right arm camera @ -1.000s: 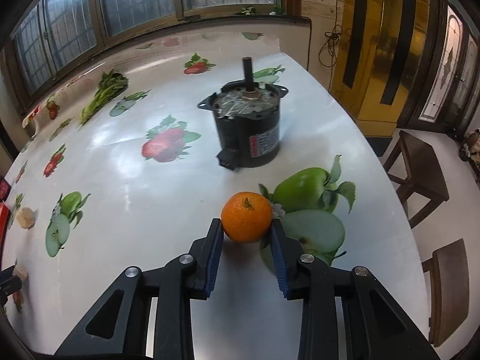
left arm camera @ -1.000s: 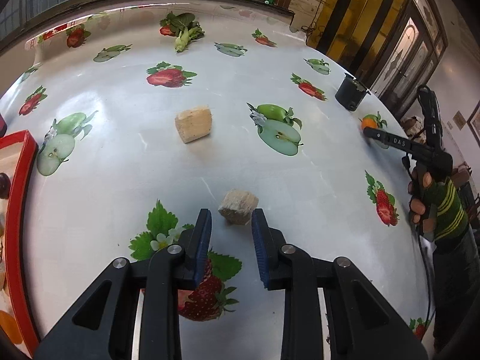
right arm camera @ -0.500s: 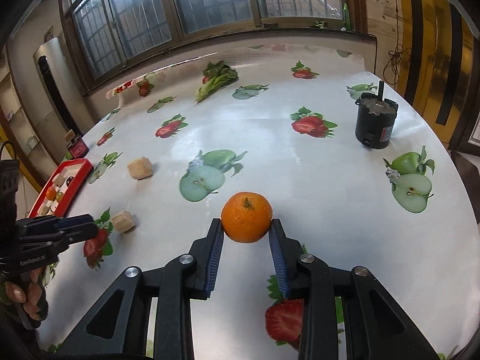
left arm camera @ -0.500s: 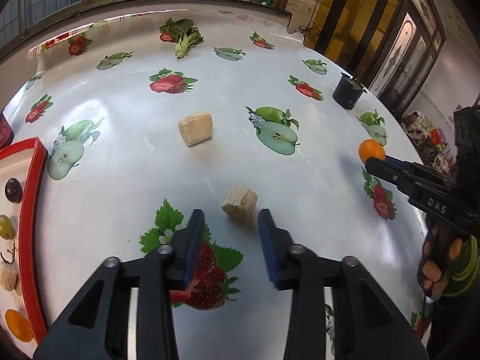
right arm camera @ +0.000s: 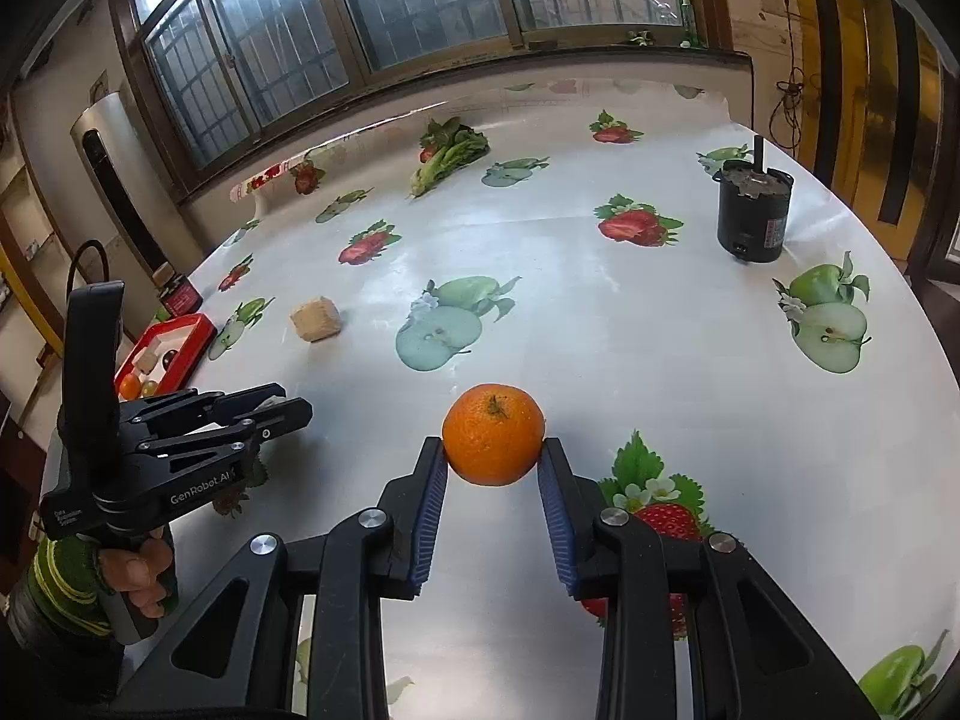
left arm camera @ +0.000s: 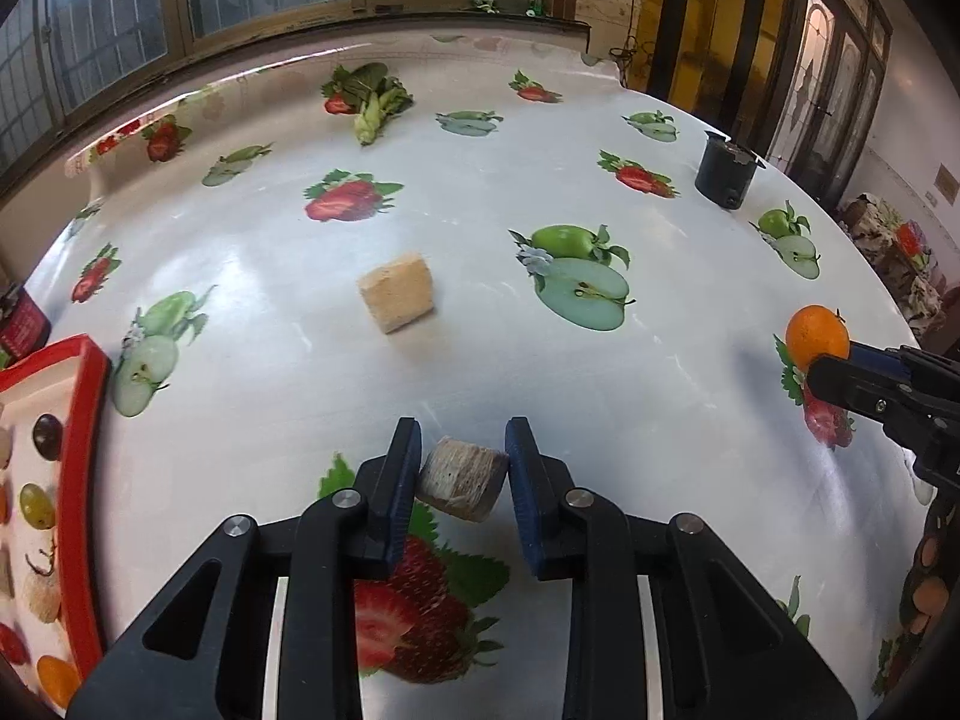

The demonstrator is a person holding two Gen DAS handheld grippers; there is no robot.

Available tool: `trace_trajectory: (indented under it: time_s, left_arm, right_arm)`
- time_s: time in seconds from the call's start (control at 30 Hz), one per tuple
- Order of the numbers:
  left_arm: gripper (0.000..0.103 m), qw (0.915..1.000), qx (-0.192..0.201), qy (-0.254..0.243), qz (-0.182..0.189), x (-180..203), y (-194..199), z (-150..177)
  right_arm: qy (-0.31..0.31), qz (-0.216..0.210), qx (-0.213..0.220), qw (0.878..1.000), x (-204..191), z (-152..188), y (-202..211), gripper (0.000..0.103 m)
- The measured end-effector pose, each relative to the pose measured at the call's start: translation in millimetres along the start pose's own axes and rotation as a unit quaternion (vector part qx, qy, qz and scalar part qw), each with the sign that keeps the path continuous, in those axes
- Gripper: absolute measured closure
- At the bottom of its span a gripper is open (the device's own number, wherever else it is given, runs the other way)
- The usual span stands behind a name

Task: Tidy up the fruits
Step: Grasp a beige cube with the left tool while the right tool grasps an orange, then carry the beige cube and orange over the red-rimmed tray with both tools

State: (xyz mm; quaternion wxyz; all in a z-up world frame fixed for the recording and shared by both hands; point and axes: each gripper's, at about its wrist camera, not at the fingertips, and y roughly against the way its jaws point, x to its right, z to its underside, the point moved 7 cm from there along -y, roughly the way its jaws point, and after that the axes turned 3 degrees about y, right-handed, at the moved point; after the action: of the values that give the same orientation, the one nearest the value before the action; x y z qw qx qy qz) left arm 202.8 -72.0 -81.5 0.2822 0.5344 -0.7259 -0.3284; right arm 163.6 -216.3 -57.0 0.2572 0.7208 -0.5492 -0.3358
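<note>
— What are we holding?
— Our right gripper (right arm camera: pixel 493 468) squeezes the round orange fruit (right arm camera: pixel 493 442) above the table. Our left gripper (left arm camera: pixel 462 468) just closed on the small tan chunk (left arm camera: pixel 462 478).
— Next?
— We think both go to the red-edged tray (left arm camera: pixel 84 420) on the left.

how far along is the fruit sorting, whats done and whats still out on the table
Done: several small fruits already lie in the red tray. In hand: the right gripper grips the orange, and the left gripper is shut on a small tan chunk. Left: both still need to reach the tray, and the larger tan block sits untouched mid-table.
</note>
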Motion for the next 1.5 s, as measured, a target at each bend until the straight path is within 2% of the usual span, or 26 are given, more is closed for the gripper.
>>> trace_trajectory:
  time_s: [0.33, 0.53, 0.93, 1.5]
  left_arm:
    - [0.077, 0.9961, 0.043, 0.057, -0.052, -56.1, 63.8, 16.9]
    - [0.077, 0.9927, 0.056, 0.082, -0.068, -81.7, 89.1, 32.7]
    - [0.077, 0.9842, 0.063, 0.133, -0.097, -135.0, 121.0, 65.0]
    - [0.076, 0.9698, 0.073, 0.187, -0.138, -202.3, 149.7, 93.7]
  right_arm:
    - [0.036, -0.051, 0.006, 0.998, -66.8, -1.1, 6.6, 0.071]
    - [0.058, -0.076, 0.001, 0.995, -106.3, 2.9, 5.4, 0.071]
    - [0.110, -0.124, -0.013, 0.986, -184.8, 12.1, 1.3, 0.071]
    - [0.168, -0.179, -0.029, 0.969, -277.2, 11.7, -15.3, 0.071]
